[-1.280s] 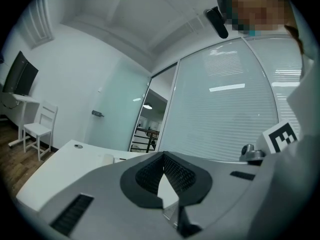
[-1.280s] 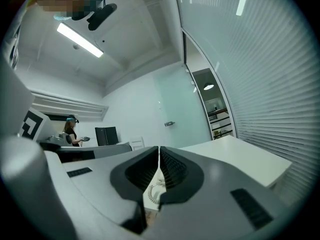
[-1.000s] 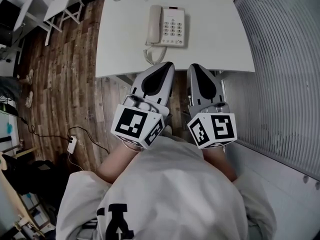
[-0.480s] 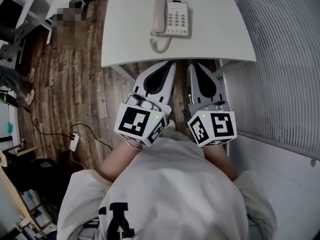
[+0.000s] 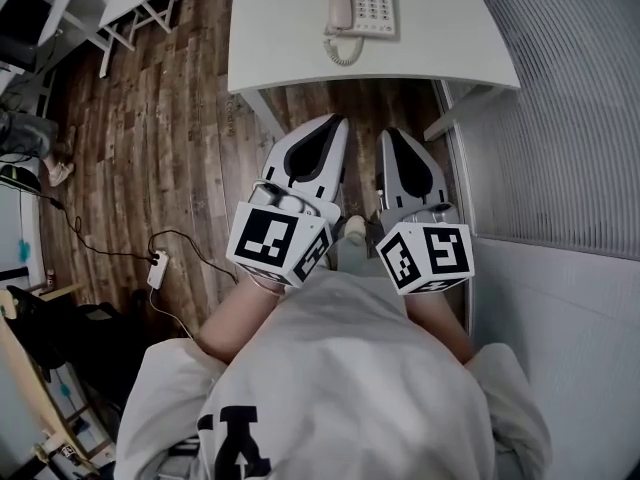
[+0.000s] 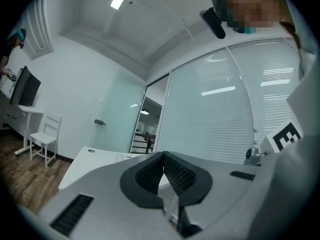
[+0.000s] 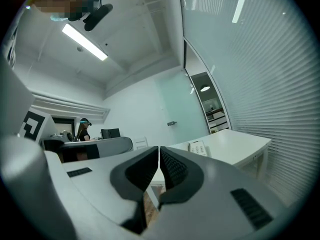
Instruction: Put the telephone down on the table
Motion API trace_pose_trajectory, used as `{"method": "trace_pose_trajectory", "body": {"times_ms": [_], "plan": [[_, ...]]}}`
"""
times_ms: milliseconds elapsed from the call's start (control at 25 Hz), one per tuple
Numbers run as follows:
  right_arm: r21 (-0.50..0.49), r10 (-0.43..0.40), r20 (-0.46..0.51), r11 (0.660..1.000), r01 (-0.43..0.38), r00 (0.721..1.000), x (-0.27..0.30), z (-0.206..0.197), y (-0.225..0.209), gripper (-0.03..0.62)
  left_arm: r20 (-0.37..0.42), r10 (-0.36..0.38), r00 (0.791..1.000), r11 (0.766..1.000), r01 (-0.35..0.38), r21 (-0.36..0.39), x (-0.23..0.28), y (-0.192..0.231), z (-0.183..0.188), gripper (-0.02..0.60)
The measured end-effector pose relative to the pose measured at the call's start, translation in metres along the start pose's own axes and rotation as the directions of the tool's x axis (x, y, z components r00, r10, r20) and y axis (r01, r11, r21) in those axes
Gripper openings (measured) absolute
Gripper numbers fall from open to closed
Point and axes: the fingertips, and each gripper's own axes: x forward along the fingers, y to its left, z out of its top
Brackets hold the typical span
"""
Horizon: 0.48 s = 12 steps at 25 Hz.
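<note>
telephone (image 5: 372,6): on table (image 5: 280,28), handset (image 5: 340,3) seemingly cradled | left tool (image 5: 335,120), right tool (image 5: 386,133): closed, empty

— What's over on the left?
— Brown plank floor (image 5: 150,118). A white chair (image 5: 125,3) stands at the far corner, and a white power strip (image 5: 157,269) lies on the boards nearer in.
— And the right?
— A wall of slatted blinds (image 5: 570,98), top to bottom.
— Anything overhead?
— A long ceiling light (image 7: 85,42), lit. There's a frosted glass door (image 6: 117,119) across the room.
</note>
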Motion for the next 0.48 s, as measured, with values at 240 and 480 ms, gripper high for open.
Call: {"method": "trace_pose_trajectory", "body": {"times_ms": [240, 480], "plan": [[-0.006, -0.005, 0.014, 1.0, 0.005, 1.0, -0.031, -0.005, 0.027, 0.031, -0.001, -0.027, 1.0, 1.0, 0.027, 0.001, -0.037, -0.014, -0.004, 0.005], [-0.062, 0.019, 0.008, 0.998, -0.018, 1.0, -0.033, -0.001, 0.047, 0.026, 0.009, -0.015, 1.0, 1.0, 0.015, 0.003, -0.05, -0.01, 0.004, 0.005]]}}
